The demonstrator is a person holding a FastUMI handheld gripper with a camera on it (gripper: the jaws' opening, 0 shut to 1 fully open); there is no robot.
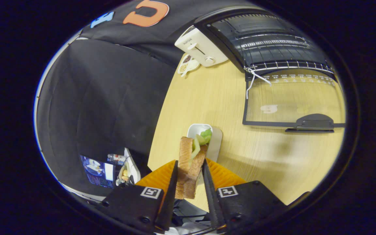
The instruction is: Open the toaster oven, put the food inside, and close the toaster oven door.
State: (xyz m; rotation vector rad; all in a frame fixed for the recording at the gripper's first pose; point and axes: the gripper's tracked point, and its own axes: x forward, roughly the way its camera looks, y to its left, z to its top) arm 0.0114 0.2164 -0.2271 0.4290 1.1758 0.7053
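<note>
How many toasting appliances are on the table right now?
2: a white pop-up toaster by the wall, and beside it the toaster oven, door open. The gripper holds a sandwich.

Bare light wooden tabletop (240,156) lies open between the fingers of the gripper (190,169), clamped on a toasted sandwich (189,163), and the black toaster oven (266,39), whose glass door (292,101) lies flat, rack (286,65) exposed; a white toaster (201,49) stands beside.

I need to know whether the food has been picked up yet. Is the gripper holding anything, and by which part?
Yes: the gripper is shut on the sandwich, its fingers pressing the two bread sides near its lower end.
</note>
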